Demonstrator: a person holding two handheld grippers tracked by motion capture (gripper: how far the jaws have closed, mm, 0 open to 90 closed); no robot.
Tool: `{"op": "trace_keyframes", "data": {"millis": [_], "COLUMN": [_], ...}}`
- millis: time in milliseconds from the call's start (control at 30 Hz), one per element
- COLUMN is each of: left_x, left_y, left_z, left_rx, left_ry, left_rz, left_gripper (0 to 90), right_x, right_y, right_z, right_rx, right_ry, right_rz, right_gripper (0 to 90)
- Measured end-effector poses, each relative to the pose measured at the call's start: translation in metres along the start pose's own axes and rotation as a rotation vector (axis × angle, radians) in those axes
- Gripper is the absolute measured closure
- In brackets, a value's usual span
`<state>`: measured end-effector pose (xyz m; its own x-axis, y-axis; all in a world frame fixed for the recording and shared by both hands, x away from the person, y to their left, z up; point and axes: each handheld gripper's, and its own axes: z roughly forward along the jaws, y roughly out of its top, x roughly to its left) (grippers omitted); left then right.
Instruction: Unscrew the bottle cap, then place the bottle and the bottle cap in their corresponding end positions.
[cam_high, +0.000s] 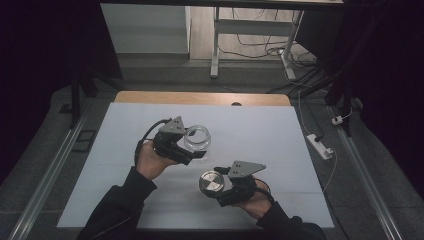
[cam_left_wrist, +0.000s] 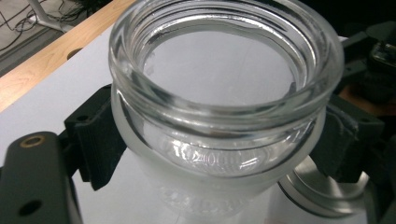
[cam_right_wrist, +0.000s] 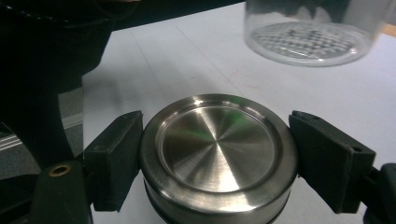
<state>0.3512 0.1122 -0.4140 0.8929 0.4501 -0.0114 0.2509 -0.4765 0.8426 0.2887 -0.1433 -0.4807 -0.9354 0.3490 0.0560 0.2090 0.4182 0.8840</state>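
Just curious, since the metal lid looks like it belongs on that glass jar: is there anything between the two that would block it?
Nothing visible does. The right gripper holds the metal lid, the left gripper holds the open glass jar, with bare white table between.

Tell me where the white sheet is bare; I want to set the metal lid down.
Bare: the sheet's right part, beyond the right claw, and its far strip by the wooden edge. Crowded: the middle, where the left claw grips the glass jar beside the metal lid.
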Motion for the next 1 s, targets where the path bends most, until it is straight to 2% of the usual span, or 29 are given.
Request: {"op": "trace_keyframes", "data": {"millis": [500,1000], "left_x": [0.017,0.043], "left_y": [-0.001,-0.010], "left_z": [0.017,0.054], "left_rx": [-0.005,0.011], "left_ry": [0.029,0.060], "left_rz": [-0.021,-0.053], "left_gripper": [15.7,15.6], "right_x": [0.004,0.001], "right_y": [-0.003,-0.017], "right_z": [0.012,0.033], "right_rx": [0.011,0.024], "right_ry": [0.020,0.038], "right_rz": [-0.010,0.010], "right_gripper": [20.0,19.9]}}
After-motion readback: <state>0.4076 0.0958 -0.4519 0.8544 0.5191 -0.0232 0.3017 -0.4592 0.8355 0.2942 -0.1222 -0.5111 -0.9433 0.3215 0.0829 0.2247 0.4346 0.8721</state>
